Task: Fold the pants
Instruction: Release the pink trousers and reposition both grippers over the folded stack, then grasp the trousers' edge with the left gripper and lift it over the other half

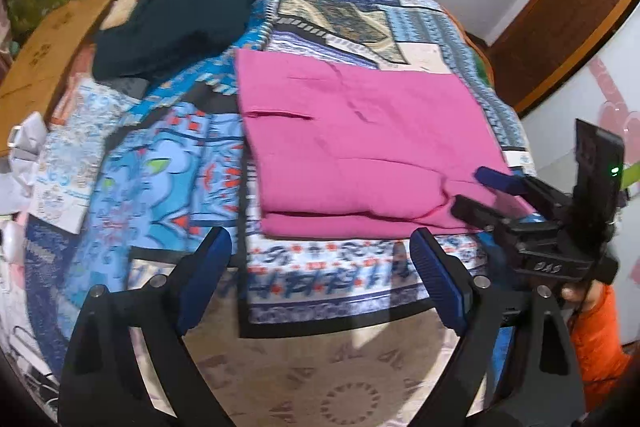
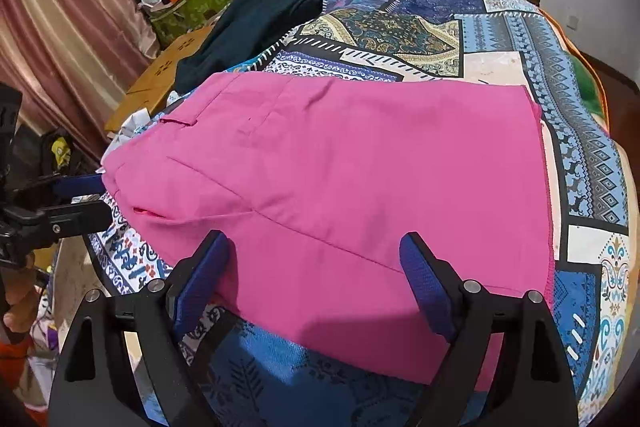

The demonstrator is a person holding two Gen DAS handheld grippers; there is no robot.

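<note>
Lying ahead of both your hands, the pink pants (image 1: 360, 147) rest folded into a rough rectangle on the patterned bedspread (image 1: 160, 167), with their long axis running crosswise to the way each gripper points. Your left gripper (image 1: 320, 267) hangs open and empty over the near strip of bedspread, short of the fabric; the pants' near folded edge lies just beyond its fingertips and mostly off to its right side. Your right gripper (image 2: 316, 267) is also spread wide with nothing pinched, but it sits closer: from its own camera the pink cloth fills the space between and beyond its two fingers (image 2: 424, 287), and the near edge passes under them. Whether the pads touch the cloth I cannot tell. In the left wrist view that same right gripper reaches in at the pants' near right corner.

So your right hand looks the nearer one, placed at one end of the near edge, while your left would have to travel forward and a little right to meet the other end. A dark garment (image 1: 180, 7) lies well beyond the left gripper, apart from the pants. The pants seem already folded at least once, so any further fold would likely run across that long axis.
</note>
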